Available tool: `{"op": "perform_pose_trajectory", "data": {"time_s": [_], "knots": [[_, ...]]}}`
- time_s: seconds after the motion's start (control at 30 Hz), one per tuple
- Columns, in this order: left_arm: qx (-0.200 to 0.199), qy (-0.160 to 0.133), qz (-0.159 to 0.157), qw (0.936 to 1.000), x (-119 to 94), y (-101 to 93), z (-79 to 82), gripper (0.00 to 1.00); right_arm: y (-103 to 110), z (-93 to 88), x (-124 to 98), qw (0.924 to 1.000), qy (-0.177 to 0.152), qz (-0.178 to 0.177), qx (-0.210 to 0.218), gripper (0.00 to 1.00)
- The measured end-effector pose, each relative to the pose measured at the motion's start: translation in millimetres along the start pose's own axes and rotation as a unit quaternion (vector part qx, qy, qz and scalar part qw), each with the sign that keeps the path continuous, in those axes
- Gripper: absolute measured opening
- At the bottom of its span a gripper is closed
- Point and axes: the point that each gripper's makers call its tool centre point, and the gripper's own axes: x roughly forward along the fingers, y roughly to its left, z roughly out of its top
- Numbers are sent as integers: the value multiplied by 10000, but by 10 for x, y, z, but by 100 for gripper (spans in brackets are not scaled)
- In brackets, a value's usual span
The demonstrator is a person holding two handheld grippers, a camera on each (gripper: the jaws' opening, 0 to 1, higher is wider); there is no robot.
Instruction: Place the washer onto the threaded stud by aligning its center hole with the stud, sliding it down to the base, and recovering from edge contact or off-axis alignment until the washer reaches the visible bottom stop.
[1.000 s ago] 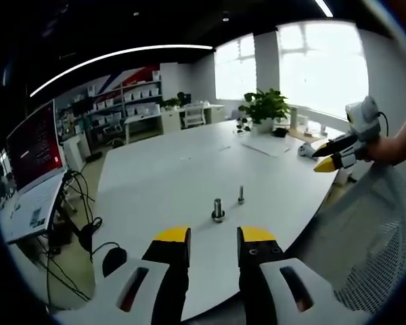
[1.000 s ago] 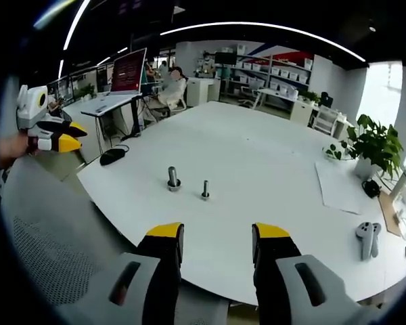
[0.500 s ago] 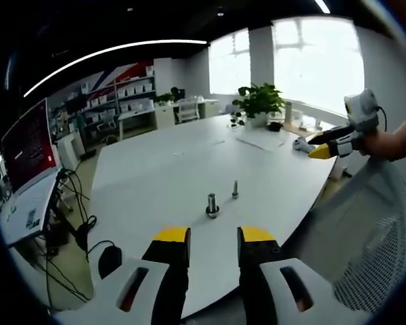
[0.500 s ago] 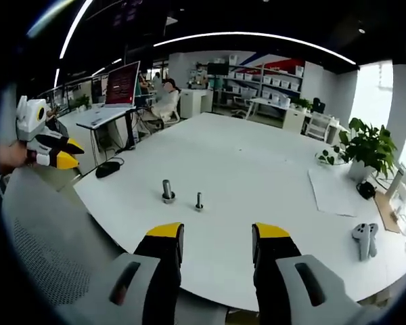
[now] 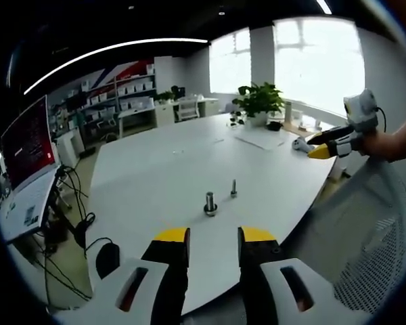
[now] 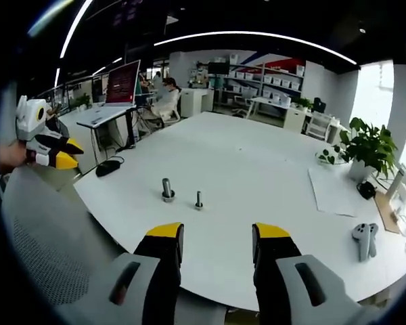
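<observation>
I see the threaded stud [image 5: 210, 204] [image 6: 167, 190] upright on the white table [image 5: 169, 176] [image 6: 257, 176], well ahead of my fingers, a smaller bolt [image 5: 233, 189] [image 6: 198, 200] beside it. Left gripper [image 5: 213, 235] and right gripper [image 6: 215, 232] both gape, empty.

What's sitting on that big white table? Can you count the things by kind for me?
Metal studs standing upright: 2 (thicker stud, thinner stud)
Potted plant: 1
Sheet of paper: 1
Grey controller: 1
Total: 5 that I can make out; small items at the far right edge are too blurred to name.
</observation>
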Motion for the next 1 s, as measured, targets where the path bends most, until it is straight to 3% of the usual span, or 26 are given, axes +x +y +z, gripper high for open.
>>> {"op": "perform_pose_trajectory", "data": {"time_s": [1.0], "knots": [[4,18,8,10000,22,5,-5,26,-23,-41,11,9999,114,7,5,43]]}}
